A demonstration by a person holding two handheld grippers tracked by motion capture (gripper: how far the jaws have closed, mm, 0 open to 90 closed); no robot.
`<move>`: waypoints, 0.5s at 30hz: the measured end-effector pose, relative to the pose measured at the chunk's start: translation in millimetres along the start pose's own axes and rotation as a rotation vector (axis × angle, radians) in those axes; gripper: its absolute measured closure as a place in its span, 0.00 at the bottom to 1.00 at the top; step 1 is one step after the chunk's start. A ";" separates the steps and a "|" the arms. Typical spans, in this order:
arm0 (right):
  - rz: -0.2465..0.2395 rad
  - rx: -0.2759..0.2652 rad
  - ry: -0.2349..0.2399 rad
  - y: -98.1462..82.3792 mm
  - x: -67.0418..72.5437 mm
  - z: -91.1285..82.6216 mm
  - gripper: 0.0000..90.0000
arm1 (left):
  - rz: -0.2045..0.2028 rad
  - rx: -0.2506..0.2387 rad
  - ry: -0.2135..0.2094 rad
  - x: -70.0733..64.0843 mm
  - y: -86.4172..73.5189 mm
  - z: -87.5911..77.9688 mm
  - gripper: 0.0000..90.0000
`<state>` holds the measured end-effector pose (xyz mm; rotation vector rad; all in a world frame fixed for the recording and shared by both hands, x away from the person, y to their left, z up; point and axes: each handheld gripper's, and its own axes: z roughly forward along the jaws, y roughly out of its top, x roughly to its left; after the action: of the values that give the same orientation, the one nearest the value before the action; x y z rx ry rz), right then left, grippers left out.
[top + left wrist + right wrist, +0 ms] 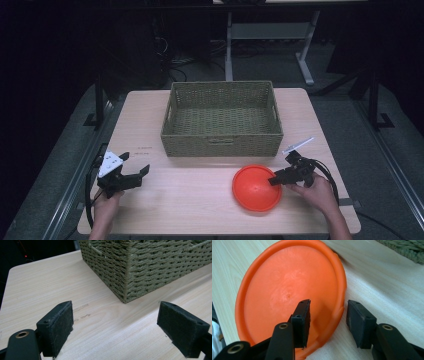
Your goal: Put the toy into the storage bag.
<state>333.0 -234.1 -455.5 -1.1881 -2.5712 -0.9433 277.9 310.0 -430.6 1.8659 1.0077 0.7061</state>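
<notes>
My right hand-held gripper (328, 323) straddles the disc (287, 295) rim, jaws apart: I should seat deeper before closing. The basket (222, 120) lies beyond. My left hand-held gripper (116, 327) hovers agape over bare bench (45, 285).

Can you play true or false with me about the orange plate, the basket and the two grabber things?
1. The orange plate lies inside the basket. False: it lies on the table, in front of the basket.
2. The right hand-held gripper has its jaws astride the plate's rim. True.
3. The left hand-held gripper is shut on something. False: it is open, over bare table.
4. The basket is woven. True.
</notes>
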 end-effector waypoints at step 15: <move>0.005 -0.025 0.004 2.9 1.0 -1.7 0.80 | 0.002 0.002 -0.003 -0.9 -0.7 1.6 0.14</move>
<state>334.3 -233.1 -452.4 -1.1970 -2.5602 -0.9778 278.4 308.8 -432.1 1.8696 1.0050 0.7043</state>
